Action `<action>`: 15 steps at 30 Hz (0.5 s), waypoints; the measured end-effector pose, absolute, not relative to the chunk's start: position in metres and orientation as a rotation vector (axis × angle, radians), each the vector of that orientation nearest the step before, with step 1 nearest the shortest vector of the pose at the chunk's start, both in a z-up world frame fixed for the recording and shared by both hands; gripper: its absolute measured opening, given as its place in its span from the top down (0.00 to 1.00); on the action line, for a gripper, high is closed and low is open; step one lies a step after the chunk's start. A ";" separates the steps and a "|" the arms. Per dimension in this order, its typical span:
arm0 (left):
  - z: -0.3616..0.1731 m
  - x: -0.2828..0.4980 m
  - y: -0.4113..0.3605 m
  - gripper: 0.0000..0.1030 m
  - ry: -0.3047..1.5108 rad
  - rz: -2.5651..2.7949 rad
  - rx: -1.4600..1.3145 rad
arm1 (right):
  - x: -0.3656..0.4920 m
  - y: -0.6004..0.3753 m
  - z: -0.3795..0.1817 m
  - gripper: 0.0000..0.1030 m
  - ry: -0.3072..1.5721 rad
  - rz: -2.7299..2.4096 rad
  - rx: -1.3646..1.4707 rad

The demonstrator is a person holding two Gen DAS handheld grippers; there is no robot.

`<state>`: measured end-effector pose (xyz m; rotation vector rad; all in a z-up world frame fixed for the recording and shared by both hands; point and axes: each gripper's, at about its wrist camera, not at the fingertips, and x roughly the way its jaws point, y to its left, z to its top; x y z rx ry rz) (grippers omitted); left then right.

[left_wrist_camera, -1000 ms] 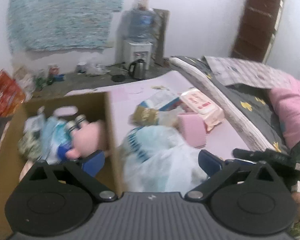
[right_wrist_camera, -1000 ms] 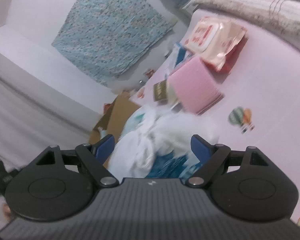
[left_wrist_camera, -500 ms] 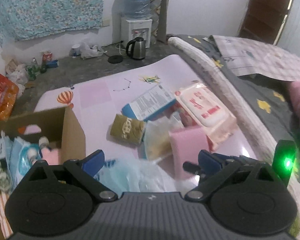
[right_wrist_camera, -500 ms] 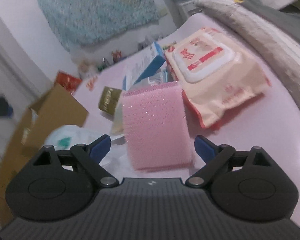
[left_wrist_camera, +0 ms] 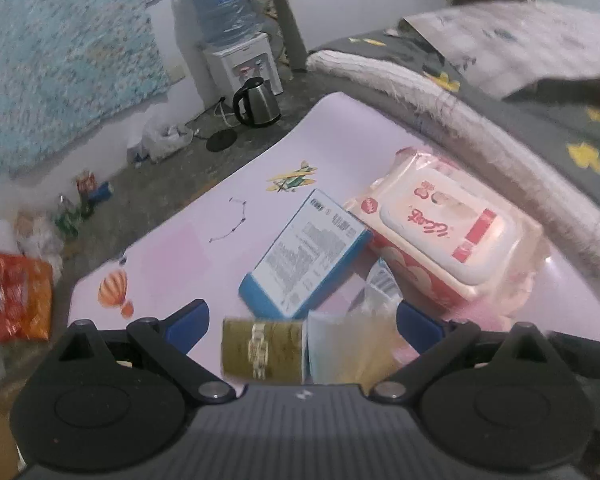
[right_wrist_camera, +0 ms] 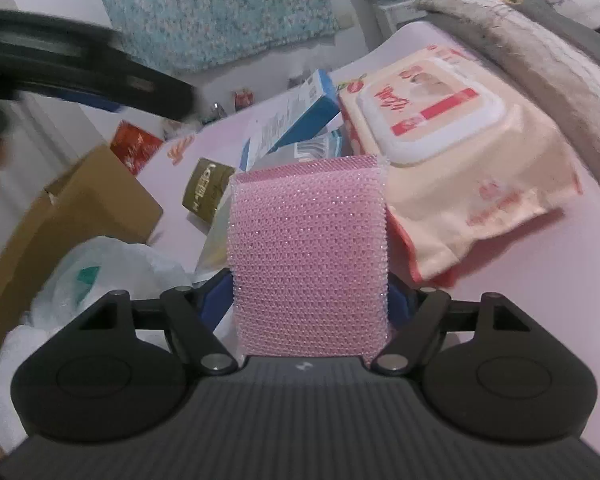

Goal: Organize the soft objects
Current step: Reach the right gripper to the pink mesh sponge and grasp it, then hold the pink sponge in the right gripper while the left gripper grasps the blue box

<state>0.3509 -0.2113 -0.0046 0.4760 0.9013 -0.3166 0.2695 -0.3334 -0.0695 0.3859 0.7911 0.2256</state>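
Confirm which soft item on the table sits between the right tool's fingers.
The pink mesh sponge, between the right tool fingers, which have just been closing. The peach wet-wipes pack lies beyond.

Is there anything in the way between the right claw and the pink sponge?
No. The pink sponge already sits right between the right claw's blue fingers, which have just been closing and now touch its sides. Nothing is squeezed between them and the sponge. The wet wipes pack lies just beside it.
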 end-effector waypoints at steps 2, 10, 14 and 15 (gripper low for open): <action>-0.018 0.356 -0.225 0.03 0.880 -0.320 0.554 | 0.259 -0.342 -0.070 0.27 0.775 0.228 0.424; -0.065 0.373 -0.264 0.03 0.762 -0.268 0.834 | 0.245 -0.367 -0.082 0.27 0.762 0.246 0.525; -0.072 0.390 -0.269 0.03 0.787 -0.297 0.777 | 0.244 -0.370 -0.086 0.26 0.754 0.257 0.545; -0.074 0.393 -0.270 0.03 0.791 -0.295 0.776 | 0.244 -0.370 -0.086 0.26 0.750 0.261 0.548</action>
